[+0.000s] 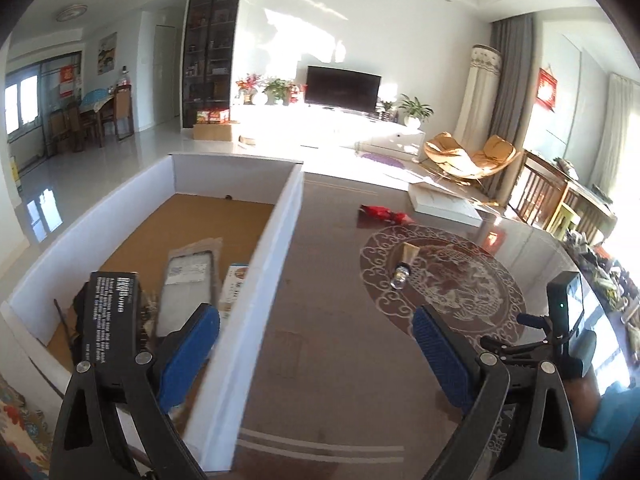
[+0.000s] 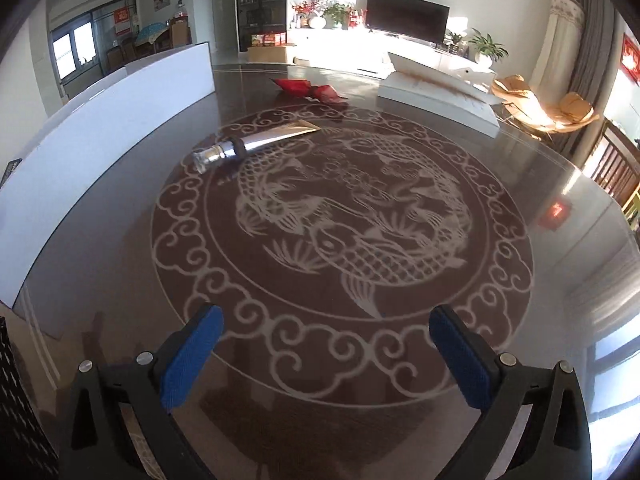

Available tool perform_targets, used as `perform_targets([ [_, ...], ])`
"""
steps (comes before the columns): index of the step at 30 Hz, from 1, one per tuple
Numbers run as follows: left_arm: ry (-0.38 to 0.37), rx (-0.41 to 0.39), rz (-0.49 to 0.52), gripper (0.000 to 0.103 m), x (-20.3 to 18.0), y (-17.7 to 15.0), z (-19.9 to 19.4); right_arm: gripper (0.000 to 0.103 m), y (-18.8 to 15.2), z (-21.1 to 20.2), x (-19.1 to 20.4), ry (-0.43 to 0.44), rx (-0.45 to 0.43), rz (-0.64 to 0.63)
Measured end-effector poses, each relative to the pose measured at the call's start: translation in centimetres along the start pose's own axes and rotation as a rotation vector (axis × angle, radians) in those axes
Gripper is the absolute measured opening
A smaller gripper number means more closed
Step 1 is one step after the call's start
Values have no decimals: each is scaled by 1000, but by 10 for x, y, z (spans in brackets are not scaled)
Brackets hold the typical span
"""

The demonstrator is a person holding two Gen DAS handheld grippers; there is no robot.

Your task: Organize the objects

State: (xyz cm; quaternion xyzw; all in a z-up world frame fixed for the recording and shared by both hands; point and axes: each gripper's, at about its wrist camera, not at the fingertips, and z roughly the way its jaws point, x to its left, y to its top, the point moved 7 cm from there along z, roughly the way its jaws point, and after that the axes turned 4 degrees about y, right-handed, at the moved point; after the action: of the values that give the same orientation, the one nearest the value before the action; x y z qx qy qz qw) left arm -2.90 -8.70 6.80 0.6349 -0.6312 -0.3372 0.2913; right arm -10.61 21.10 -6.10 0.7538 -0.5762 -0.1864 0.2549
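Note:
A white-walled cardboard box point(image 1: 276, 240) stands on the left of the round brown table point(image 1: 328, 320). It holds a black carton point(image 1: 114, 316), a flat clear packet point(image 1: 188, 288) and a small printed box point(image 1: 236, 284). My left gripper point(image 1: 316, 332) is open and empty, straddling the box's right wall. A silver tube point(image 2: 256, 142) lies on the table's fish pattern; it also shows in the left wrist view point(image 1: 404, 270). A red wrapper point(image 2: 308, 89) lies farther back. My right gripper point(image 2: 326, 340) is open and empty, low over the table, well short of the tube.
A flat white box point(image 2: 436, 92) lies at the table's far right edge. The box's white wall point(image 2: 108, 120) runs along the left in the right wrist view. The right hand-held gripper body point(image 1: 564, 320) shows at the right of the left wrist view. Chairs stand beyond the table.

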Motion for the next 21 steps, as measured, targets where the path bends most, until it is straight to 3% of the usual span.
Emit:
perform_targets([
  [3, -90, 63, 140, 99, -68, -23, 18, 103, -25, -15, -37, -43, 7, 54],
  [8, -120, 167, 345, 99, -134, -74, 54, 103, -41, -21, -51, -53, 0, 85],
  [11, -110, 218, 393, 99, -139, -96, 71, 103, -39, -20, -48, -45, -3, 85],
  [14, -101, 270, 372, 99, -128, -102, 90, 103, -41, -17, -46, -44, 16, 81],
  [21, -83, 334, 310, 99, -115, -76, 151, 103, -42, -14, -46, -36, 20, 100],
])
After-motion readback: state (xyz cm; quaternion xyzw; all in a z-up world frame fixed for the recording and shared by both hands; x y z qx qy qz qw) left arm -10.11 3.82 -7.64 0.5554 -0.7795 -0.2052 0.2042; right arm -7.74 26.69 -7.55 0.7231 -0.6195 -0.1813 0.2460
